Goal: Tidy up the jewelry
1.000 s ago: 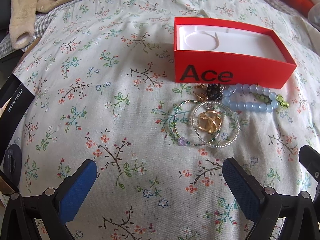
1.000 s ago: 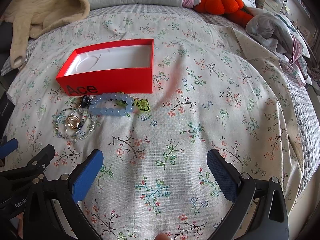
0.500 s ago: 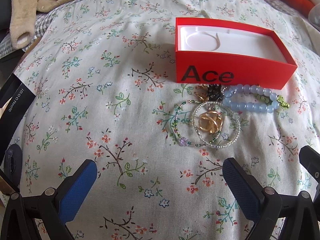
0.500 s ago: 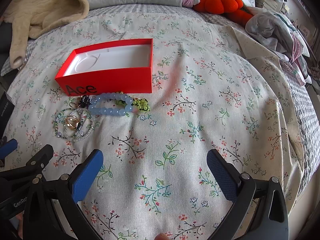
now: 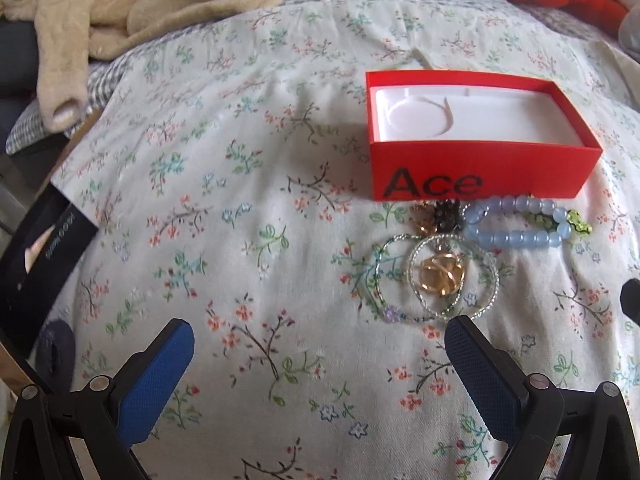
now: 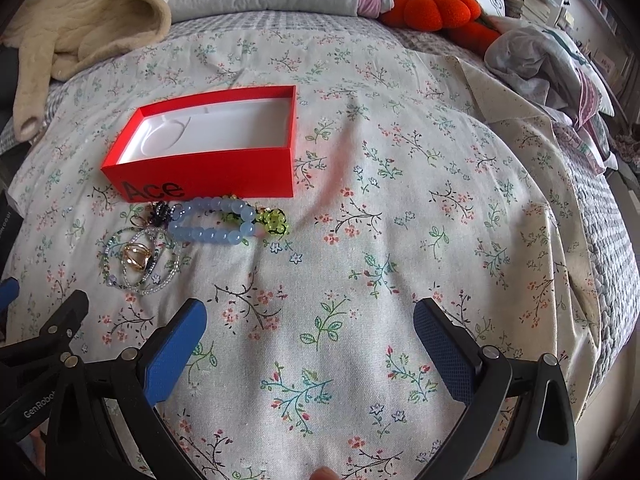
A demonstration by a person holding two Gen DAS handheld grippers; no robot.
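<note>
A red "Ace" box (image 5: 480,172) with an empty white insert sits open on the floral bedspread; it also shows in the right wrist view (image 6: 208,172). In front of it lie a pale blue bead bracelet (image 5: 516,226) (image 6: 212,222), a gold ring piece (image 5: 440,274) (image 6: 136,260) inside thin clear and green beaded bracelets (image 5: 486,300), and a small dark charm (image 5: 446,214). My left gripper (image 5: 320,348) is open and empty, just short of the jewelry. My right gripper (image 6: 310,328) is open and empty, to the right of the pile.
A beige fleece garment (image 5: 132,4) lies at the back left. An orange plush pumpkin (image 6: 436,10) and crumpled clothes (image 6: 552,64) lie at the back right. A black strap (image 5: 44,256) lies at the bed's left edge. The bed drops off on the right.
Both grippers have pulled back and lifted a little, so the box and jewelry sit lower in the left view. Nothing was grasped or moved.
</note>
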